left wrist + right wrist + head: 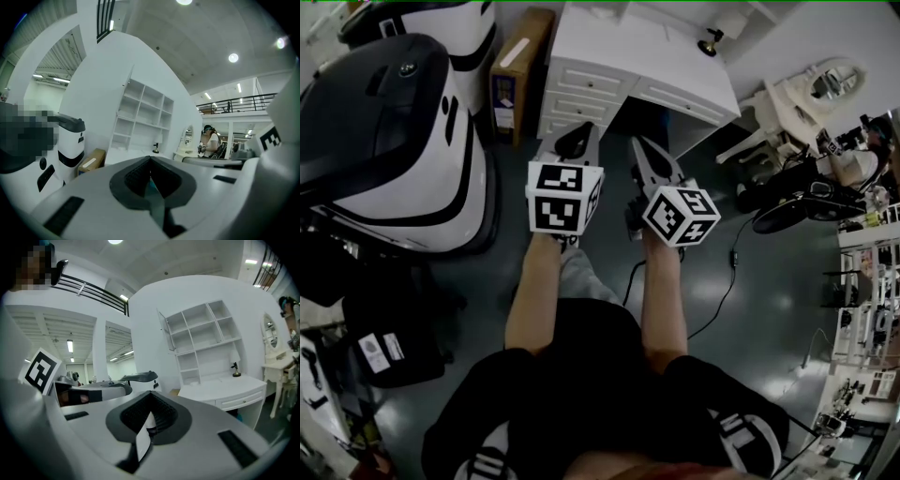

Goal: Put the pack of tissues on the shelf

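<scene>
White open-cubby shelf (202,336) above a white drawer desk (220,385)

Grey floor (769,291) bears white desk (623,52), cardboard box (518,75).

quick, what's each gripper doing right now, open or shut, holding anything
left gripper: shut, jaws together, nothing held.
right gripper: shut, jaws together, nothing held.
</scene>
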